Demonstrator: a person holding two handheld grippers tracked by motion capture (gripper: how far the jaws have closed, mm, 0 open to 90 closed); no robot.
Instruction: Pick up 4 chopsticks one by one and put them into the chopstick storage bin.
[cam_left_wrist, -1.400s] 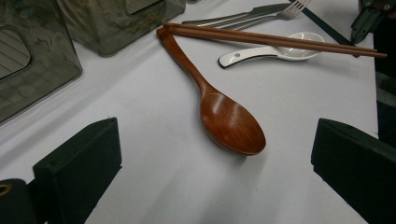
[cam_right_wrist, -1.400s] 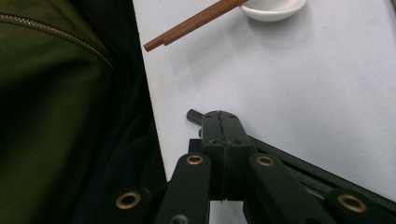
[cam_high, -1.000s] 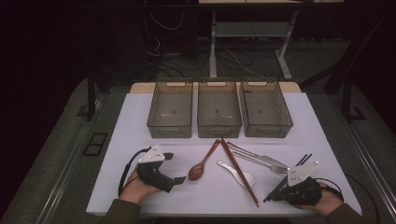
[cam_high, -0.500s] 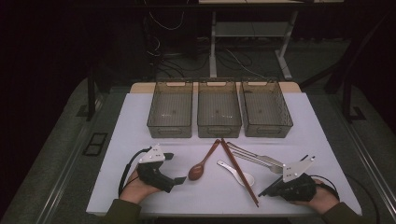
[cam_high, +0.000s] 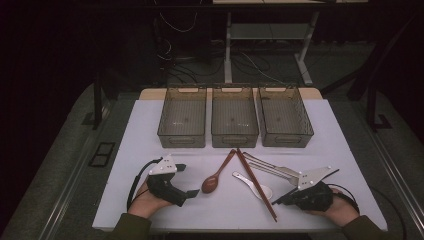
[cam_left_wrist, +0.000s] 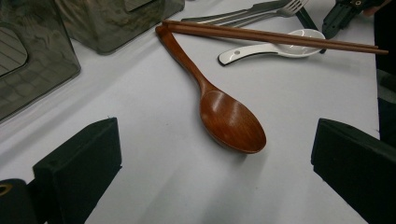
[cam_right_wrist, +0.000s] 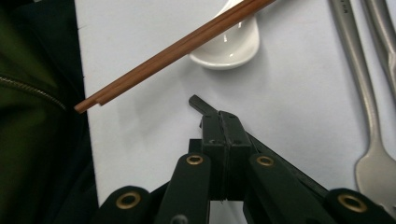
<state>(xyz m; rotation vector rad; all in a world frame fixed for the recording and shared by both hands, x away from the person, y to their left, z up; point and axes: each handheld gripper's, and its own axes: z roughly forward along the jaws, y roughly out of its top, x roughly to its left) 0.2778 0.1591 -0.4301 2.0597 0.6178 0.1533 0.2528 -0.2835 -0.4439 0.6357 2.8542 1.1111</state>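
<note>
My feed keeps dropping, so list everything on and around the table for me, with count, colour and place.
bins: three, clear smoky grey, side by side at the table's far edge.
wooden spoon: one, brown, centre, bowl toward the person.
chopsticks: one pair, brown, laid over the white spoon.
white spoon: one, under the chopsticks.
forks: apparently two, silver, right of the chopsticks.
table: one, white top.
left hand-held gripper: black, open, near the wooden spoon.
right hand-held gripper: black, shut and empty, beside the chopsticks' near end.
</note>
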